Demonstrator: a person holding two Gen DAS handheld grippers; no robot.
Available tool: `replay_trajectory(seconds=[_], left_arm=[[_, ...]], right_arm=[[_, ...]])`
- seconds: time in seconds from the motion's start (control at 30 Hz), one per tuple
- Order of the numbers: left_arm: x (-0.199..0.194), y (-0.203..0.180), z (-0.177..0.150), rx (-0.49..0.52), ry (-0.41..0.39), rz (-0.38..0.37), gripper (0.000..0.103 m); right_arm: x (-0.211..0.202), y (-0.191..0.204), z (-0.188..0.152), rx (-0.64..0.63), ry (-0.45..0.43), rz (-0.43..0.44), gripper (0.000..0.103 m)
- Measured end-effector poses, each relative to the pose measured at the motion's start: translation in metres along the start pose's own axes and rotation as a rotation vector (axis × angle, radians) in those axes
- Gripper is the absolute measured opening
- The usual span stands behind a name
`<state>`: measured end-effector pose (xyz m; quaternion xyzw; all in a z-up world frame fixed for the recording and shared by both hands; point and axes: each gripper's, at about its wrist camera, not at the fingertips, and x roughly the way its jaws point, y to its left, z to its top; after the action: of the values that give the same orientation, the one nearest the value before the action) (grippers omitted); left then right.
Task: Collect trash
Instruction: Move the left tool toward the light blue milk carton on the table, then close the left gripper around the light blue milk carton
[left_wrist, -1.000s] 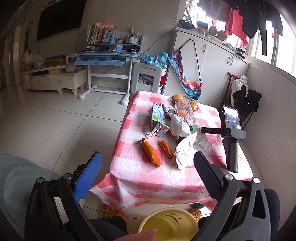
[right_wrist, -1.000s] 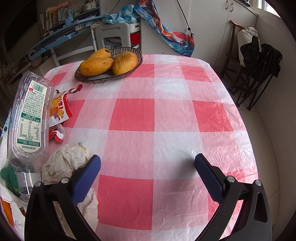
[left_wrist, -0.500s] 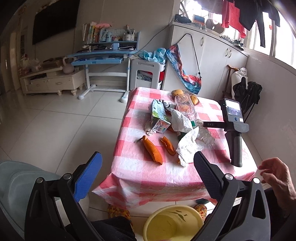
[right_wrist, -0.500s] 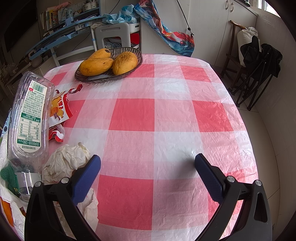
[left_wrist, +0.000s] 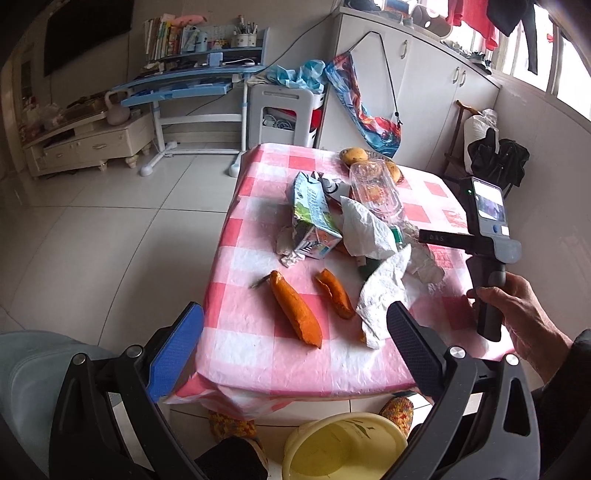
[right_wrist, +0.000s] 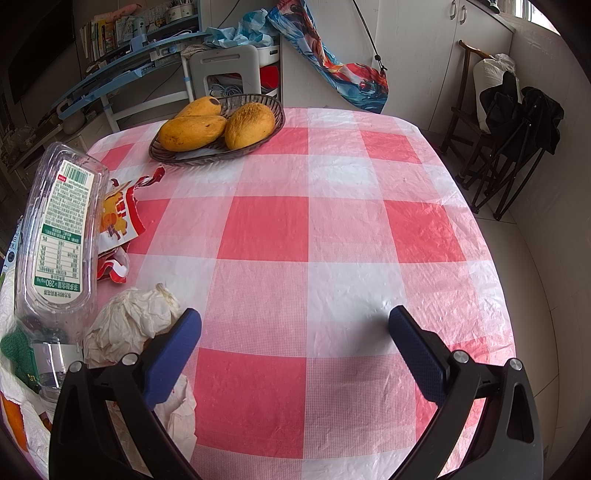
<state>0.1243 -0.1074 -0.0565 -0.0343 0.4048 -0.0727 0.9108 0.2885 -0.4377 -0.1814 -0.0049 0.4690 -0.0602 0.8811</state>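
Trash lies on a table with a red-and-white checked cloth (left_wrist: 258, 354): two orange peels (left_wrist: 295, 312) (left_wrist: 335, 292), crumpled white paper (left_wrist: 382, 295), a torn milk carton (left_wrist: 312, 221) and a clear plastic box (left_wrist: 373, 184). My left gripper (left_wrist: 293, 343) is open and empty, in front of the table's near edge. My right gripper (right_wrist: 293, 349) is open and empty, resting on the cloth (right_wrist: 295, 240); a hand grips its handle (left_wrist: 487, 295). Beside it lie a crumpled tissue (right_wrist: 129, 325), the clear box (right_wrist: 59, 236) and a red wrapper (right_wrist: 118, 221).
A yellow basin (left_wrist: 343, 446) stands on the floor below the table's near edge. A dark basket with three mangoes (right_wrist: 218, 125) sits at the far side. A folded chair (right_wrist: 517, 122) stands right of the table. A desk (left_wrist: 184, 85) and stool (left_wrist: 284, 110) stand behind.
My left gripper has moved closer to the table, which now looks larger. A hand has come in and taken hold of the right gripper's handle. The right gripper's view is unchanged.
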Motion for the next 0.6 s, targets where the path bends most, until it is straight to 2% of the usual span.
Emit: replay_trajectory(seconds=[0.13, 0.27, 0.3, 0.4, 0.5, 0.6], left_arm=[[0.024, 0.01, 0.023, -0.044, 0.026, -0.001, 0.095], [0.054, 0.006, 0.043, -0.026, 0.052, 0.016, 0.096], [0.061, 0.005, 0.049, -0.029, 0.06, 0.015, 0.096], [0.08, 0.005, 0.067, -0.065, 0.071, -0.003, 0.095], [0.104, 0.005, 0.084, -0.102, 0.09, -0.021, 0.095], [0.134, 0.001, 0.096, -0.122, 0.135, -0.024, 0.095]], right_arm=[[-0.001, 0.001, 0.0, 0.001, -0.001, 0.002, 0.097], [-0.004, -0.006, 0.0, -0.029, 0.069, 0.015, 0.096], [-0.012, -0.009, 0.001, -0.029, 0.047, 0.028, 0.096], [-0.062, -0.017, 0.004, -0.027, -0.091, 0.058, 0.096], [-0.102, -0.015, -0.005, -0.045, -0.162, 0.152, 0.097], [-0.121, 0.012, -0.022, -0.116, -0.185, 0.304, 0.097]])
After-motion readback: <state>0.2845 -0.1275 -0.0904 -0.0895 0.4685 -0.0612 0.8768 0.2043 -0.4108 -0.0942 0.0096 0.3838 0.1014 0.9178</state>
